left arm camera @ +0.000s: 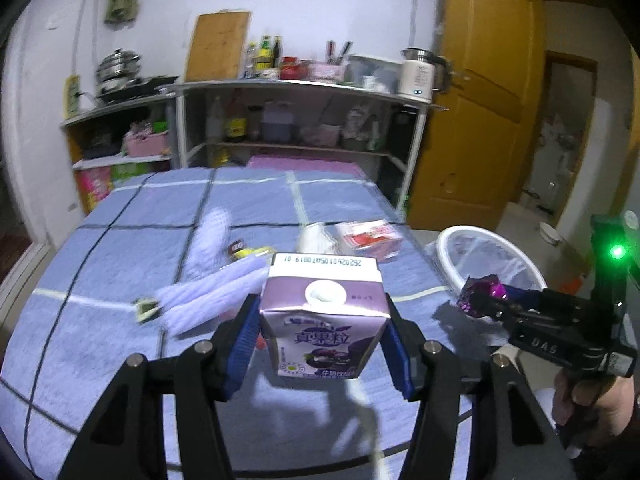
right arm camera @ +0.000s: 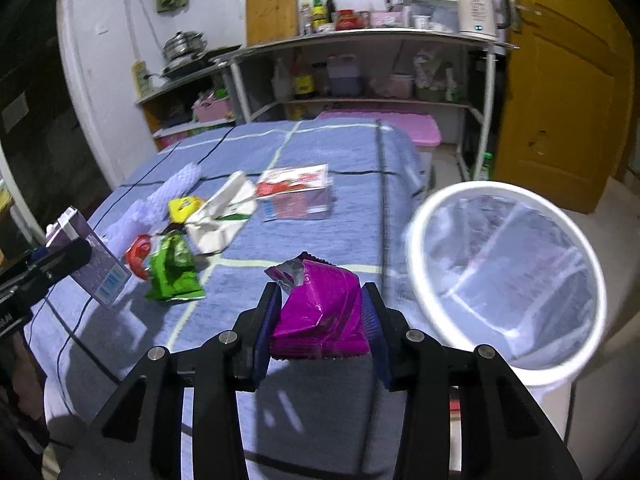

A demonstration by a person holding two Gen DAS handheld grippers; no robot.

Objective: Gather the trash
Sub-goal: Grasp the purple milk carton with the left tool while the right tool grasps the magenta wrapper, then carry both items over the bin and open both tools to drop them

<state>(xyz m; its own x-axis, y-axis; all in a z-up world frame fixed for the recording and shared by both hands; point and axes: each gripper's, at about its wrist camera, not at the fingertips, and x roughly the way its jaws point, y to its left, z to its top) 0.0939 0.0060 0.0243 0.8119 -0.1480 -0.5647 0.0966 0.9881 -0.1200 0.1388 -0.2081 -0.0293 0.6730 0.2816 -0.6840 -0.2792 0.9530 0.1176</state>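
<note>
My left gripper (left arm camera: pixel 322 334) is shut on a purple drink carton (left arm camera: pixel 324 320) and holds it above the blue checked table (left arm camera: pixel 120 248). The carton also shows at the left of the right wrist view (right arm camera: pixel 92 264). My right gripper (right arm camera: pixel 320 316) is shut on a crumpled magenta wrapper (right arm camera: pixel 320 312), held above the table's right edge beside the white bin (right arm camera: pixel 416 248). The wrapper shows in the left wrist view (left arm camera: pixel 482 292) too. On the table lie a green wrapper (right arm camera: pixel 172 268), a red wrapper (right arm camera: pixel 138 254), a white paper bag (right arm camera: pixel 224 216), a red-and-white box (right arm camera: pixel 296 196) and white foam netting (right arm camera: pixel 168 196).
The bin, lined with a clear bag (right arm camera: pixel 516 256), stands on the floor right of the table. Metal shelves (right arm camera: pixel 360 72) with bottles and a kettle (right arm camera: pixel 478 4) stand behind the table. A pink box (right arm camera: pixel 404 124) sits beyond the far edge. A yellow door (right arm camera: pixel 560 80) is at the right.
</note>
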